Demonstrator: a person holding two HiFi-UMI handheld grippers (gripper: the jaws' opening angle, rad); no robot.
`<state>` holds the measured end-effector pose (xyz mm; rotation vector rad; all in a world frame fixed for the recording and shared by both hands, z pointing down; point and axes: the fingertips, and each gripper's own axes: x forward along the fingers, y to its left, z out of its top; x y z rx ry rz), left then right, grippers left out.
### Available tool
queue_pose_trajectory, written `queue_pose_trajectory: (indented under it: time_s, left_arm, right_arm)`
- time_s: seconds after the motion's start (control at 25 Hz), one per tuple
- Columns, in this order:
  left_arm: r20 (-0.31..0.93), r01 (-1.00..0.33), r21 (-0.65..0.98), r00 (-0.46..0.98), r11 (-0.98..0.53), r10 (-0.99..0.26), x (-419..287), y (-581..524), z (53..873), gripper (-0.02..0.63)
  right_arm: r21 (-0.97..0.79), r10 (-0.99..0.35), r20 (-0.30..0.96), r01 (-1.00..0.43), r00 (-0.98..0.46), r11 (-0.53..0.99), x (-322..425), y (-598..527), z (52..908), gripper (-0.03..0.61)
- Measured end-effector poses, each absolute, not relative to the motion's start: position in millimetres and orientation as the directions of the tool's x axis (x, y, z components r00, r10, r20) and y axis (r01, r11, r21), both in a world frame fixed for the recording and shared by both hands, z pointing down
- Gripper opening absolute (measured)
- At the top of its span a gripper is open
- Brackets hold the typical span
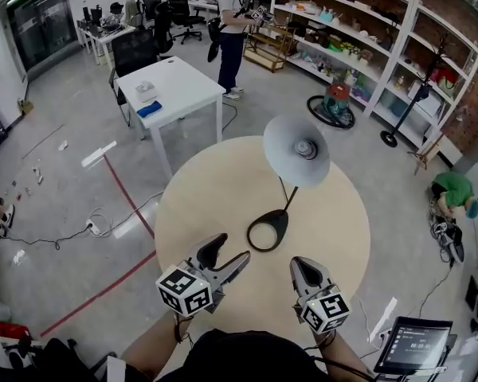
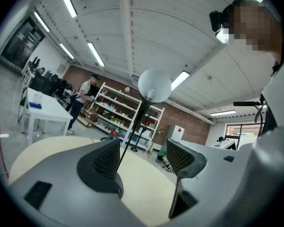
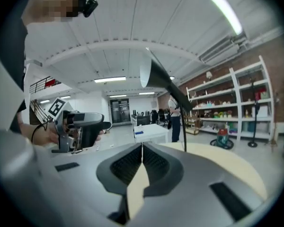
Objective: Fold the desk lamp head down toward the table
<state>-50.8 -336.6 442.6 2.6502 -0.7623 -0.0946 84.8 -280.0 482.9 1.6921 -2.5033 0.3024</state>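
Observation:
The desk lamp stands on the round beige table (image 1: 215,189): a black ring base (image 1: 268,229), a thin black stem (image 1: 290,193) and a pale round head (image 1: 296,150) held upright above the far half. My left gripper (image 1: 229,251) hovers just left of the base, open and holding nothing. Along its jaws I see the stem (image 2: 132,131) and the lamp head (image 2: 154,85) some way ahead, untouched by the left gripper (image 2: 142,162). My right gripper (image 1: 301,264) is shut and empty, right of the base. The right gripper (image 3: 142,151) has the lamp head (image 3: 154,74) above it.
A white square table (image 1: 171,90) stands beyond the round one, with a standing person (image 1: 231,22) behind it. Shelving (image 1: 366,38) lines the right wall. A tablet (image 1: 414,344) sits at lower right. A red tape line (image 1: 119,189) crosses the floor to the left.

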Motion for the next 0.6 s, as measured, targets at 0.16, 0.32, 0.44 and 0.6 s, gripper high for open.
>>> queue_pose_trajectory:
  time_s: [0.16,0.32,0.44,0.6]
  left_arm:
    - [-0.055,-0.437,0.314,0.878,-0.842,-0.476,-37,-365,397,0.318]
    - [-0.145,-0.392,0.289,0.884,-0.873,-0.444,-37,-397,357,0.318]
    - [-0.201,-0.364,0.250,0.887,-0.897,-0.416,-37,-415,325,0.318]
    - [-0.259,-0.353,0.201,0.881,-0.914,-0.397,-30,-428,295,0.318]
  right_arm:
    - [0.025,-0.947,0.104,-0.951,-0.305,0.309,101,-303,416,0.005]
    - [0.092,-0.970,0.024,-0.965,-0.244,0.245,107,-315,356,0.005]
    - [0.078,-0.980,-0.041,-0.978,-0.197,0.193,109,-320,326,0.005]
    - [0.089,-0.980,-0.084,-0.981,-0.180,0.173,110,-330,308,0.009]
